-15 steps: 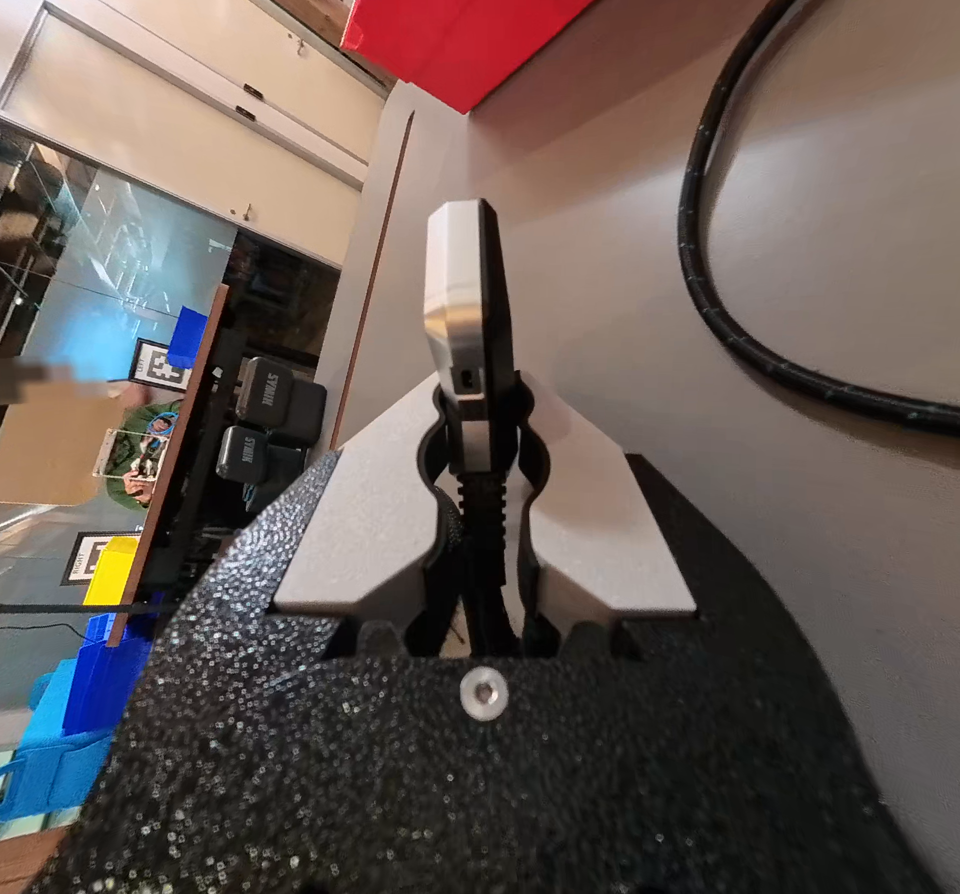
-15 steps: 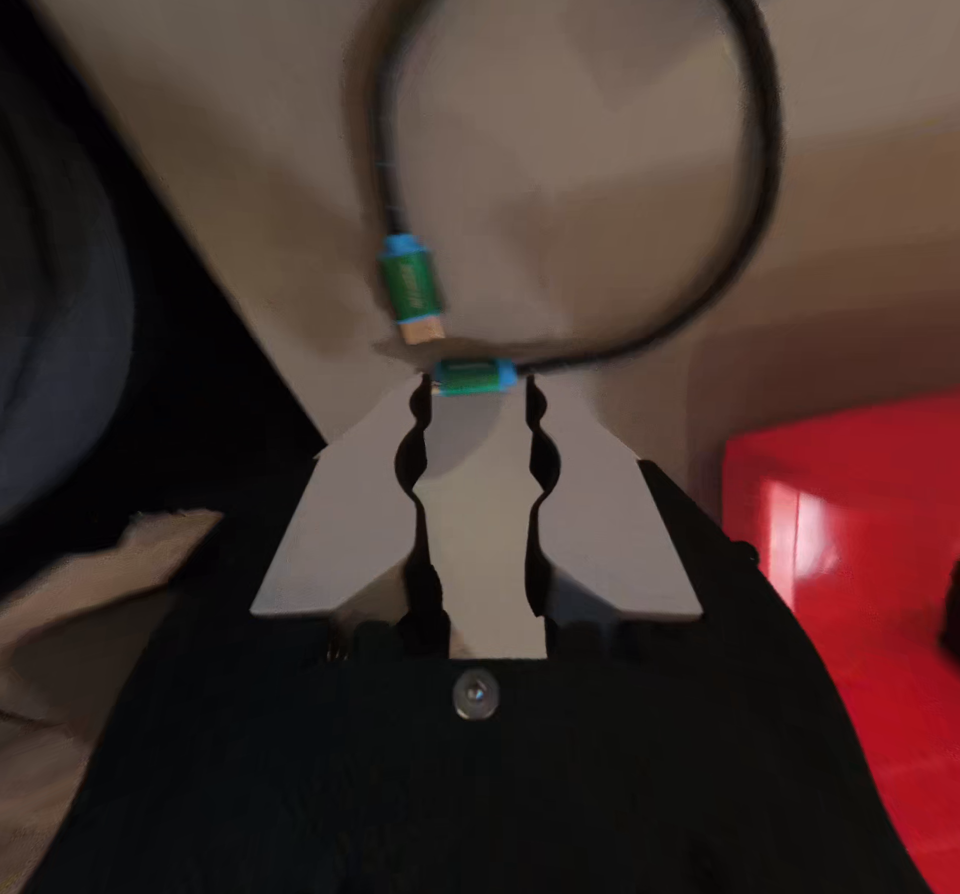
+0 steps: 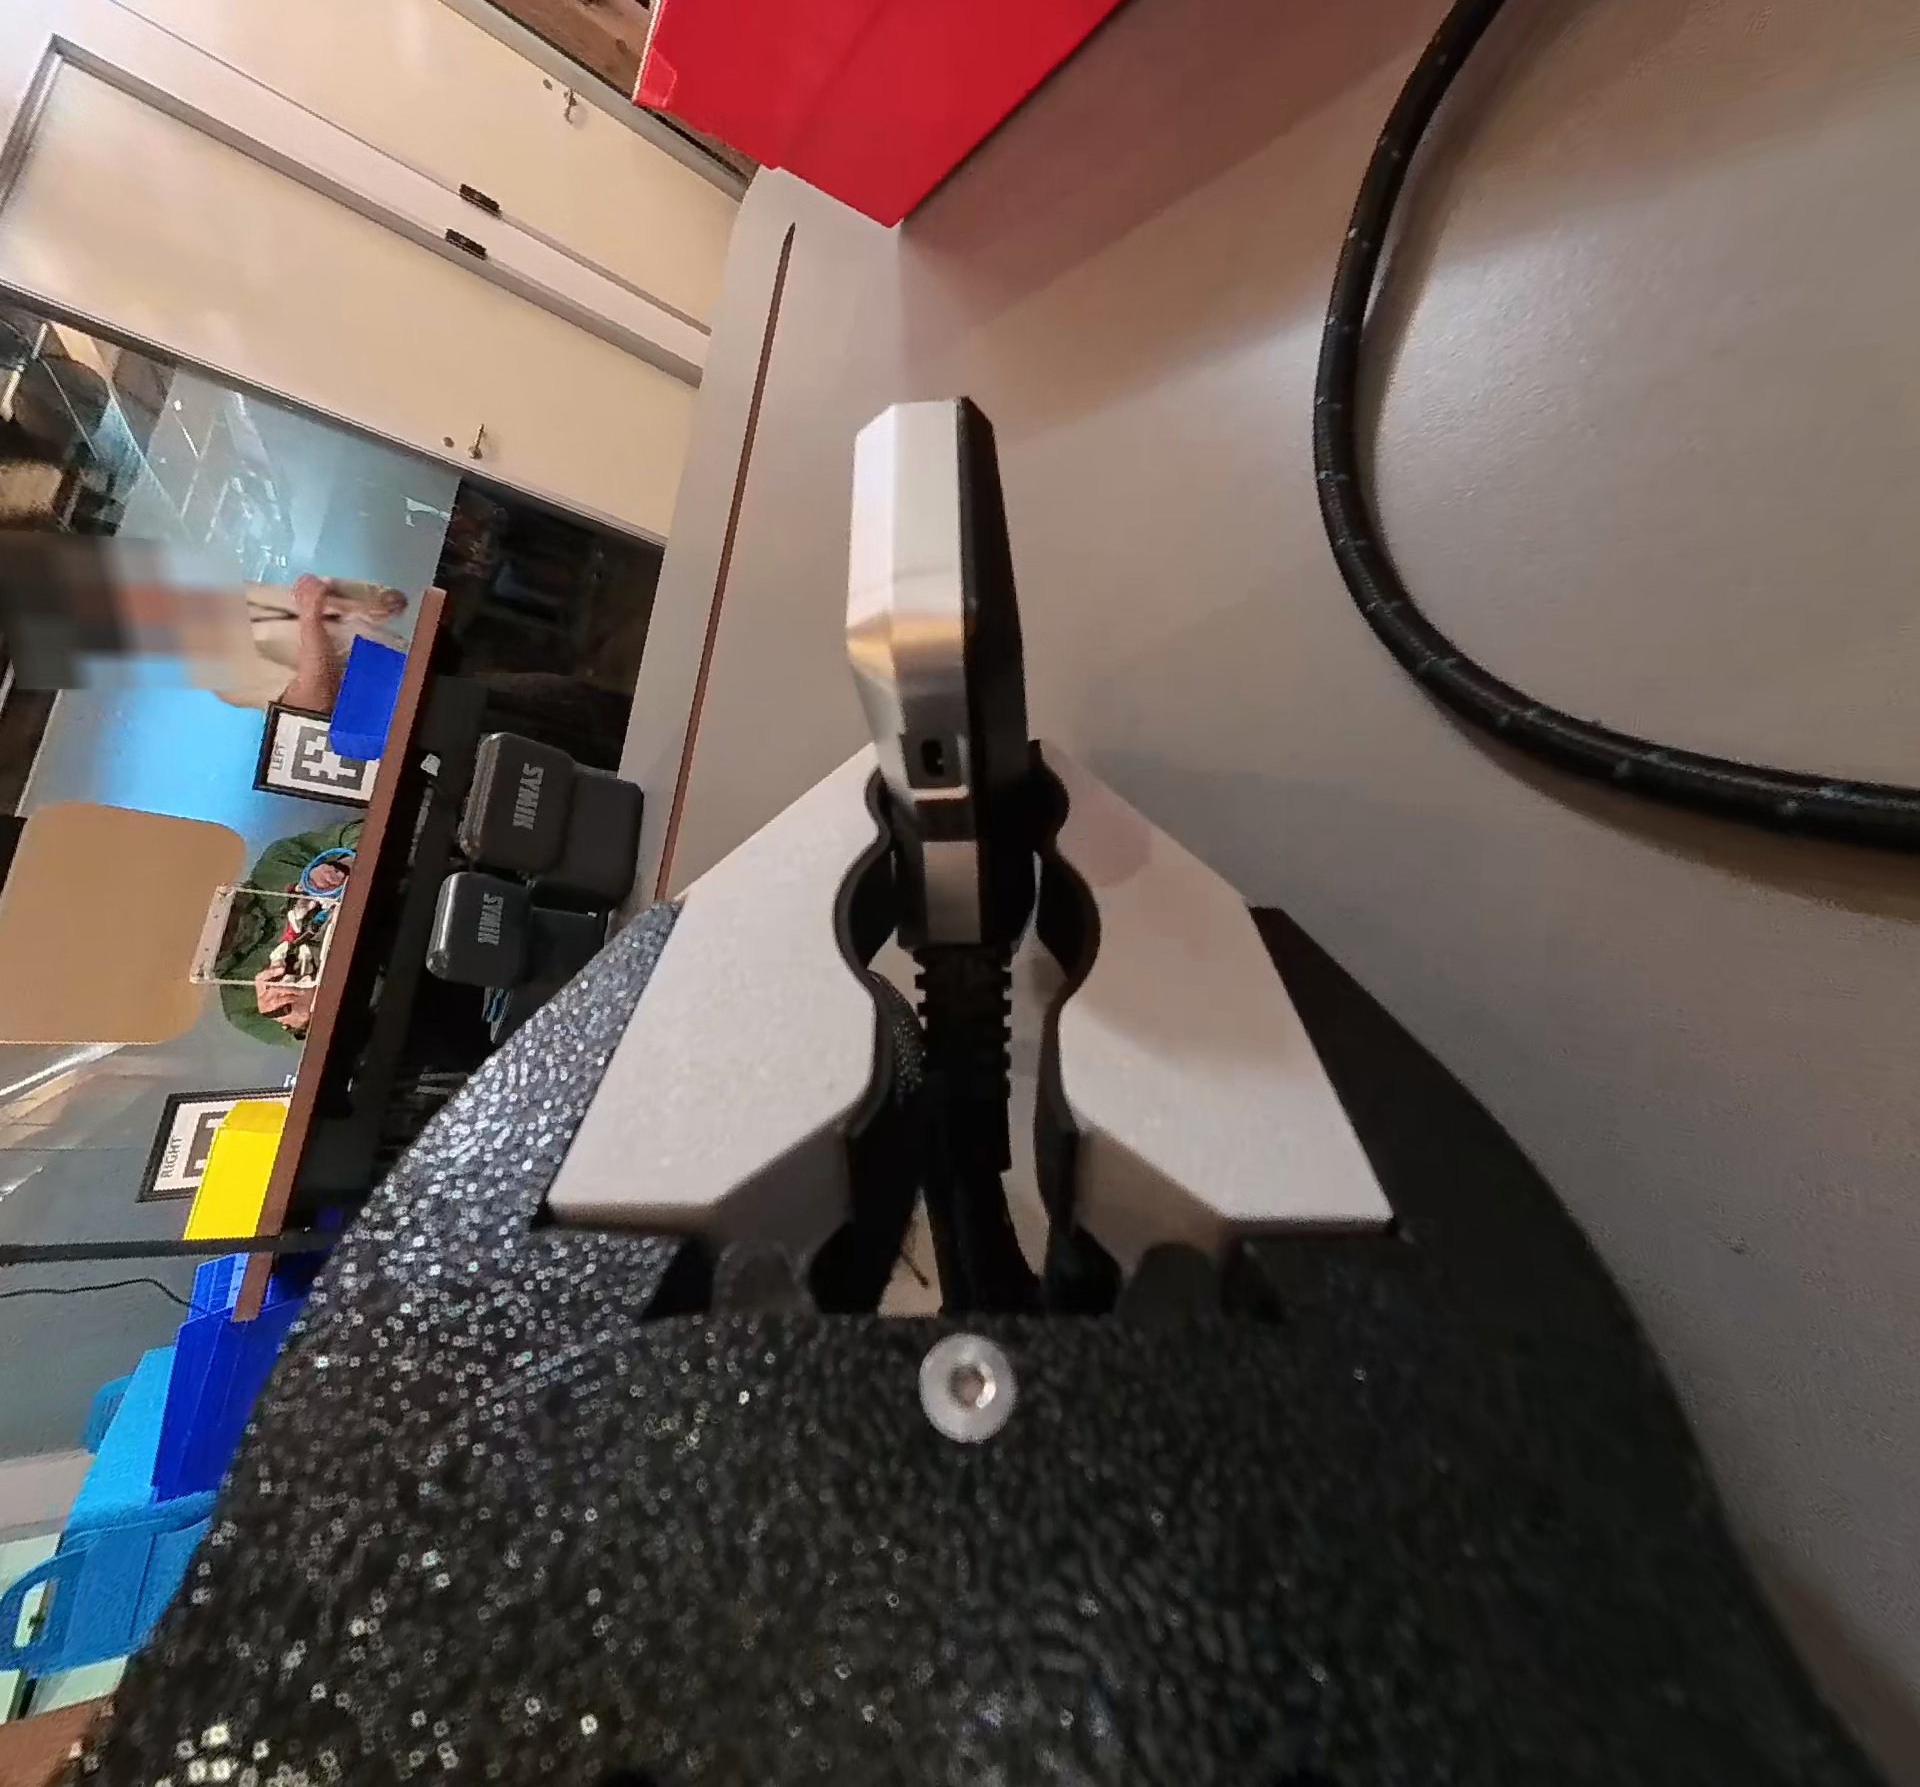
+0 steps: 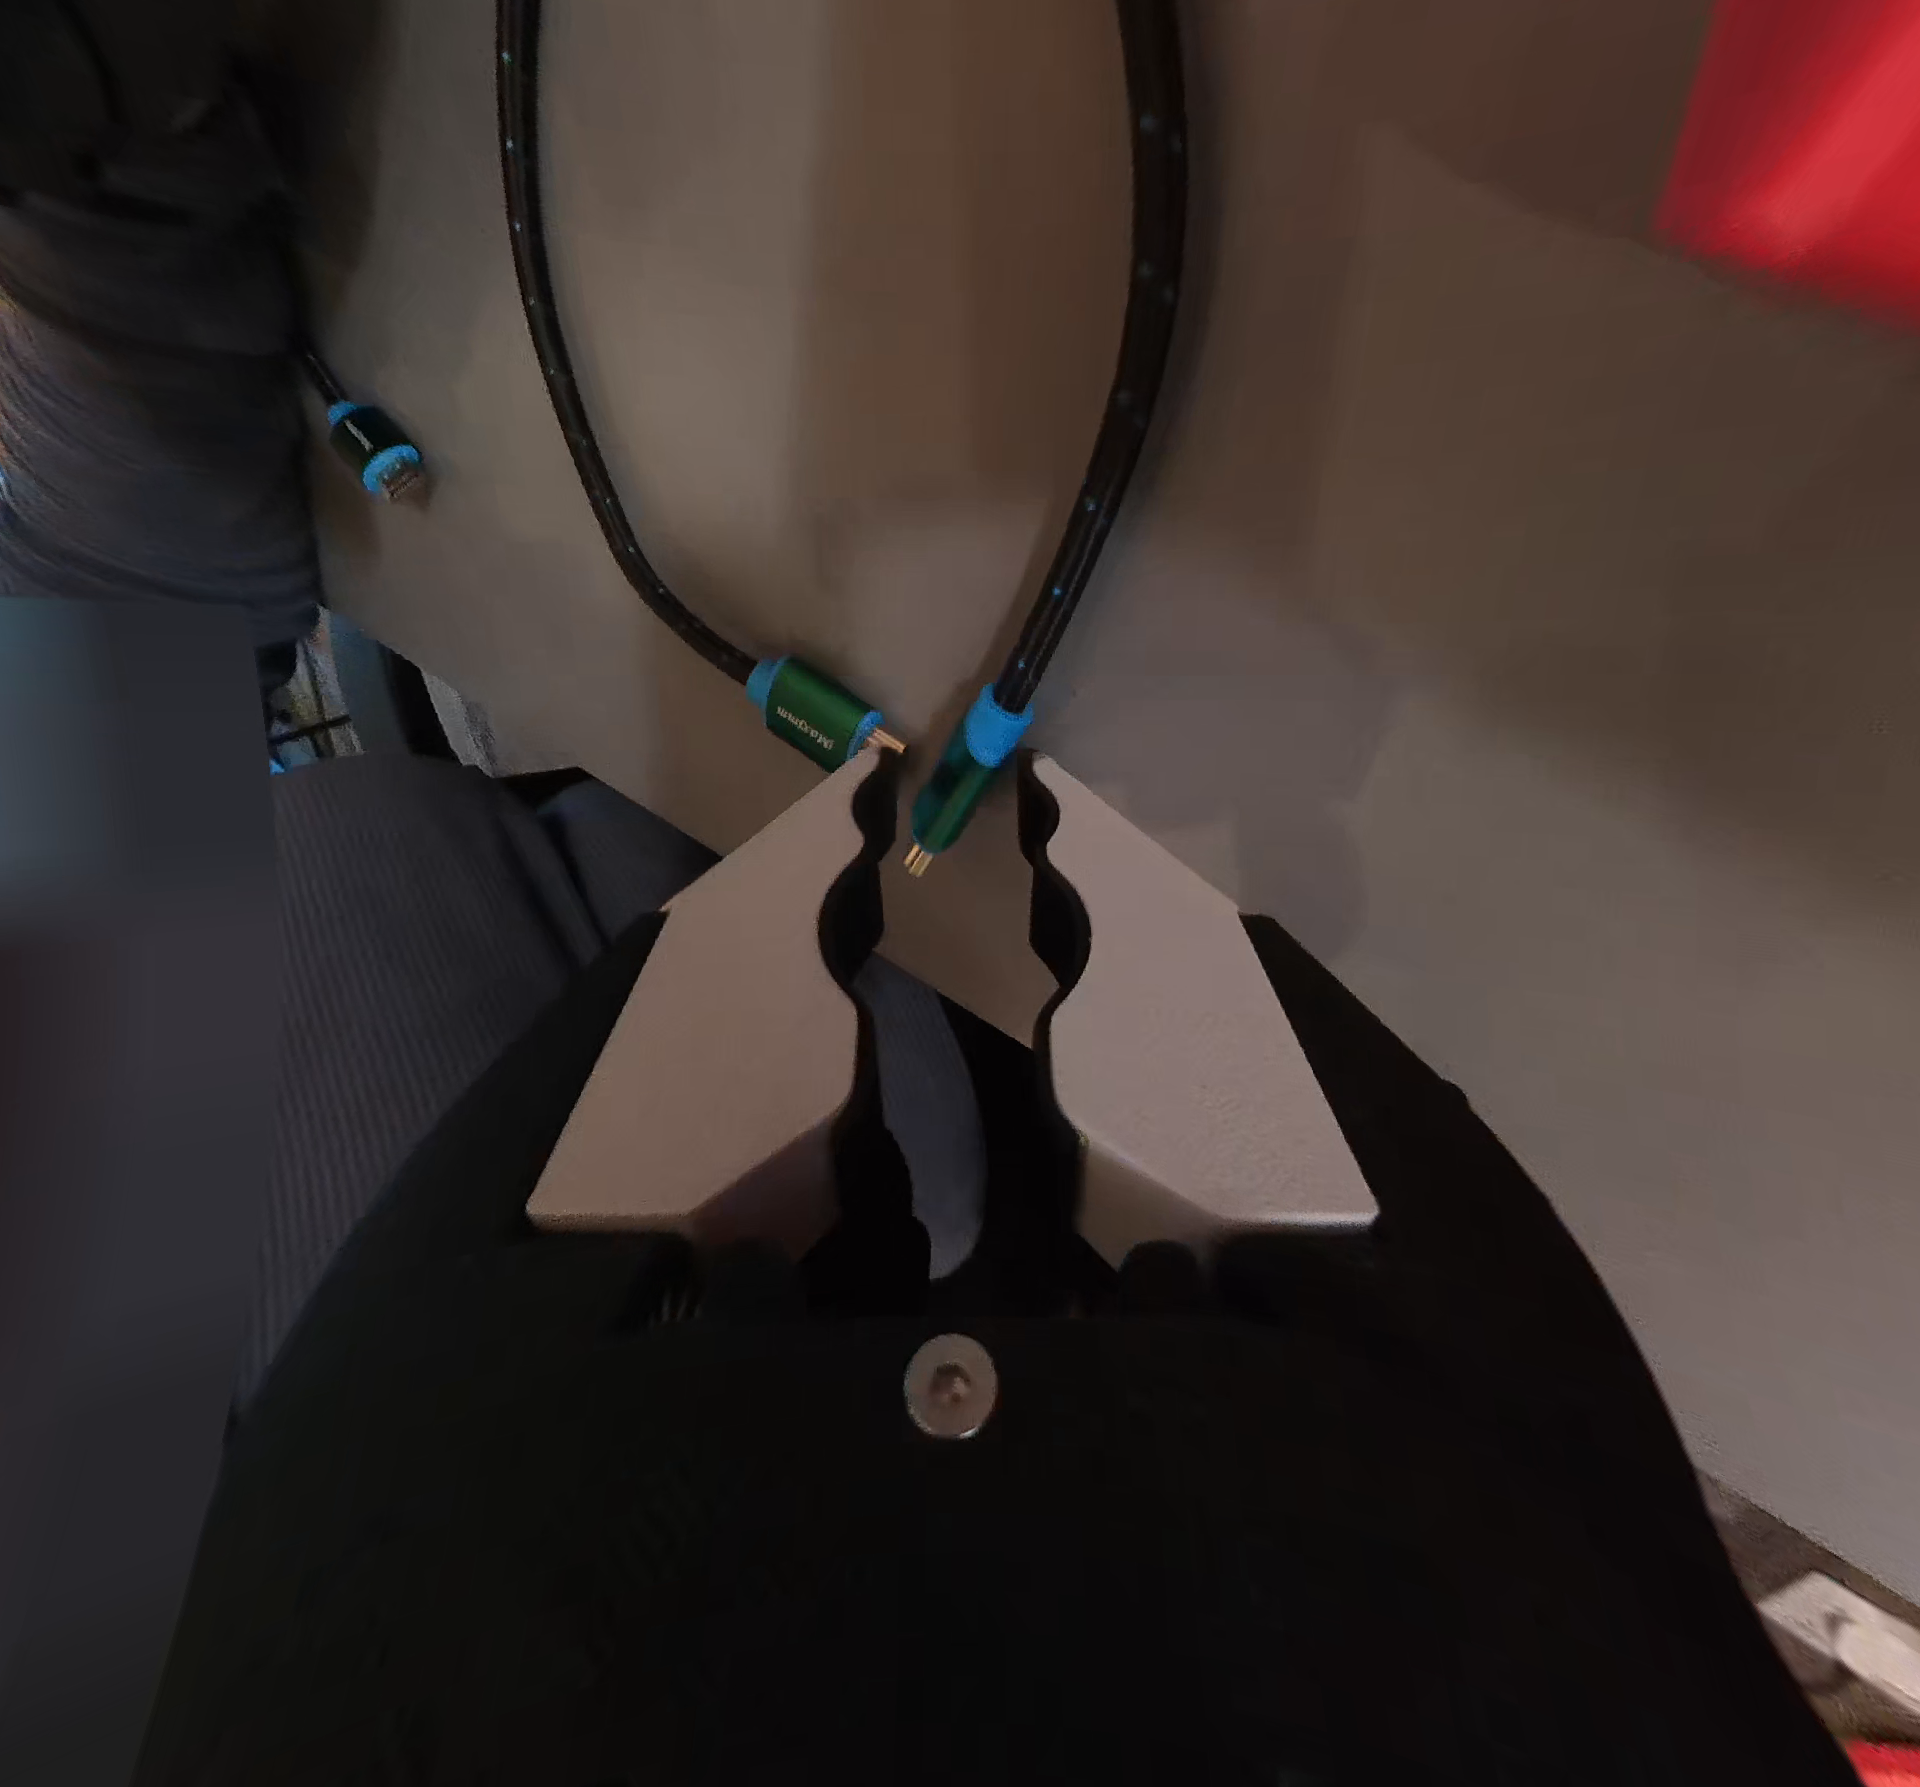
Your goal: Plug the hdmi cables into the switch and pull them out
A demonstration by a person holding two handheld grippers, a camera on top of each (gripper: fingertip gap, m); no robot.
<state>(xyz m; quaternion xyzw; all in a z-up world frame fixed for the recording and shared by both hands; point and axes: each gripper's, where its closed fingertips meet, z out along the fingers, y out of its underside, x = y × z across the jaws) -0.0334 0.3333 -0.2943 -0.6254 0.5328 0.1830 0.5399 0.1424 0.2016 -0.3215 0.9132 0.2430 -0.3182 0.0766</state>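
Note:
My left gripper is shut on the silver-and-black HDMI switch, which stands on edge beyond my fingertips; its ribbed black tail runs back between the fingers. My right gripper is open over the table edge. A green HDMI plug with a blue collar sits tilted between its fingertips, gold tip towards the camera, not clamped. A second green plug lies just left of the left fingertip. Their black braided cable loops away over the grey table.
A third plug with blue collars lies at the table's left edge. A red box stands at the far end of the table. A black cable curves to the right of the switch. Shelves and blue bins lie beyond the table edge. Spacing between my two grippers at the tips: around 20 cm.
My right gripper has swung round so the nearer green plug now sits between its open fingertips, pointing at the camera. My left gripper still holds the switch, almost unmoved.

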